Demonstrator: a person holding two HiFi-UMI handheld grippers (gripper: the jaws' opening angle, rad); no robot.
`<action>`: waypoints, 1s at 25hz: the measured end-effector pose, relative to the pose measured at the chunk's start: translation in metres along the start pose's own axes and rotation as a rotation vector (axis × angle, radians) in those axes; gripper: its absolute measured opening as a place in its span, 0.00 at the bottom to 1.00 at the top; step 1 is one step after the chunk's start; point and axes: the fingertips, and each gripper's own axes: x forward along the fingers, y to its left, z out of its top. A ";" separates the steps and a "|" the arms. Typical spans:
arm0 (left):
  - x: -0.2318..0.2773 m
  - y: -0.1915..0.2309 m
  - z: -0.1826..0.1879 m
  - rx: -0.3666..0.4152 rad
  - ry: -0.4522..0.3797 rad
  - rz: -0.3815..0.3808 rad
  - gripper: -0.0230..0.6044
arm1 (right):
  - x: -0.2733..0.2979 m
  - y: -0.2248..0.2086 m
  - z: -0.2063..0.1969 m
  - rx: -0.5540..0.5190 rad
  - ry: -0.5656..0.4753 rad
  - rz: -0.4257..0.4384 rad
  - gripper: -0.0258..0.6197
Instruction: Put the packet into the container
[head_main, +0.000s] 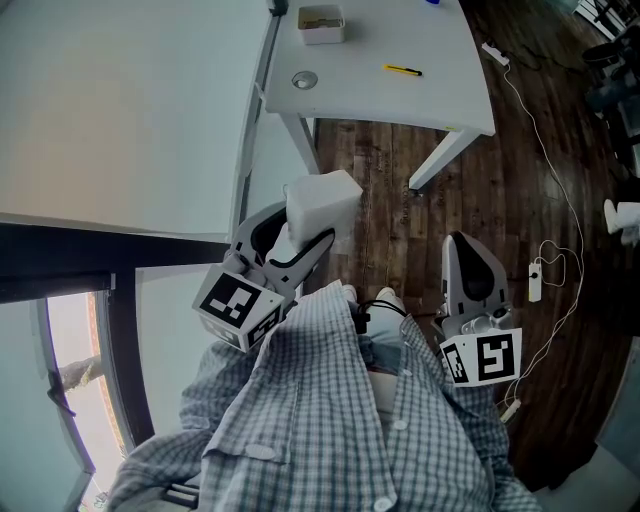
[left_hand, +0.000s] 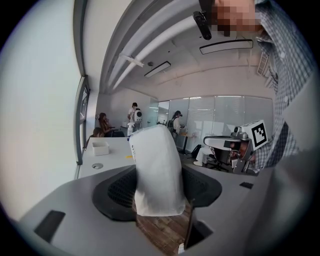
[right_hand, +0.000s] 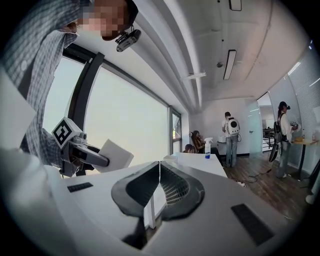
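A white packet (head_main: 322, 205) sticks up between the jaws of my left gripper (head_main: 312, 238), which is shut on it. In the left gripper view the packet (left_hand: 156, 172) stands upright and fills the gap of the gripper (left_hand: 159, 192). The container, a small white box (head_main: 320, 23), sits at the far left end of the white table (head_main: 400, 100); the left gripper view shows the box (left_hand: 100, 147) well ahead and to the left. My right gripper (head_main: 466, 243) hangs over the wooden floor, apart from the packet. Seen along them, the right gripper's (right_hand: 159, 176) jaws meet with nothing between.
A yellow tool (head_main: 403, 70) and a round cable hole (head_main: 304, 80) are on the table. Cables and a power strip (head_main: 535, 281) lie on the floor at the right. A window wall runs along the left. People stand far back by a spray bottle (right_hand: 208, 148).
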 end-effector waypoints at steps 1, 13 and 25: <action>-0.002 0.001 0.000 0.004 -0.007 -0.005 0.46 | 0.000 0.001 0.000 0.004 -0.002 -0.006 0.06; -0.022 0.009 -0.006 0.008 -0.025 0.003 0.46 | -0.005 0.013 0.004 -0.032 -0.007 -0.057 0.06; -0.023 0.018 -0.003 -0.015 -0.019 0.049 0.46 | 0.008 0.002 0.005 -0.064 0.008 -0.046 0.06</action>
